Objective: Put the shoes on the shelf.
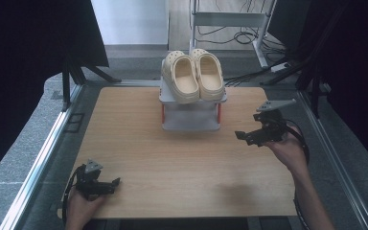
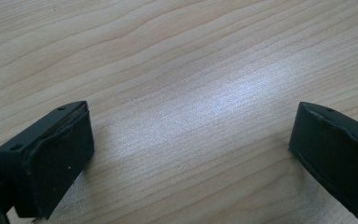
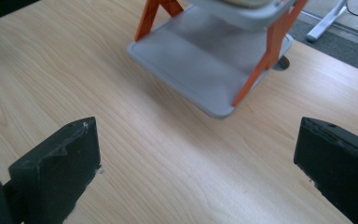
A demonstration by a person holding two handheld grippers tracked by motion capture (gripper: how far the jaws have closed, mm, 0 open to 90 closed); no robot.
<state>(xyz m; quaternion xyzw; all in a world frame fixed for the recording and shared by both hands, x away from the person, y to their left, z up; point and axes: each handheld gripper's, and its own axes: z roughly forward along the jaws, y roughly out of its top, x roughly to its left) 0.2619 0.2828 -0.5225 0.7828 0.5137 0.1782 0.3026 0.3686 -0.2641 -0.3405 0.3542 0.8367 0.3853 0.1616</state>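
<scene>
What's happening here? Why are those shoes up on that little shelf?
A person holds a black two-jaw gripper in each hand over a wooden table. A pair of cream foam clogs sits on top of a small grey two-tier rack with orange legs. The left gripper and the right gripper are both open, holding nothing.

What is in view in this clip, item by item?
clogs: two, cream, side by side on the rack's top shelf
shoe rack: one, grey shelves with orange struts, far middle of table
table: one, light wood
metal stand: one, pale grey, on the floor beyond the table
cables: several, black, on the floor by the stand
left gripper: one, black, near-left corner, fingers open
right gripper: one, black, right of rack, fingers open
</scene>
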